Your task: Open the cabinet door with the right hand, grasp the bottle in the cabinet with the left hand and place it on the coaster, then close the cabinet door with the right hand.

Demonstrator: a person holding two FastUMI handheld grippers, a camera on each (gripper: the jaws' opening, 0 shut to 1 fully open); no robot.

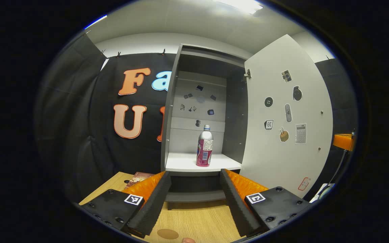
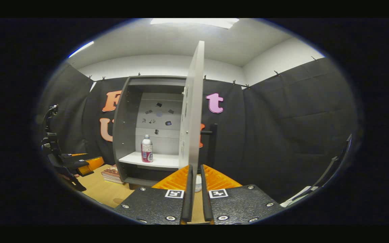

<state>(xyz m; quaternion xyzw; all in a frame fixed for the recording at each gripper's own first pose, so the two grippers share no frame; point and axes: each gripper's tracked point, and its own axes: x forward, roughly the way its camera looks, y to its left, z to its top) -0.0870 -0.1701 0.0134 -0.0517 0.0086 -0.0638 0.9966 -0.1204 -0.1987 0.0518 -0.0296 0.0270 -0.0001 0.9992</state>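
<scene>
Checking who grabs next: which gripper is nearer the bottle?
Left. The left gripper faces the bottle on its shelf, fingers open. The right gripper sits farther off, at the open door's edge.

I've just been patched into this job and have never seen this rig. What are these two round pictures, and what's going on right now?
Each picture comes from a camera riding on a hand-held pair of tongs, looking along its fingers. In the left gripper view, the left tongs stand open, aimed at the bottle standing upright on the cabinet's shelf. In the right gripper view, the right tongs are narrowed around the edge of the open cabinet door; whether they press it is unclear. The brown coaster lies on the wooden table. Nothing is held yet.
</scene>
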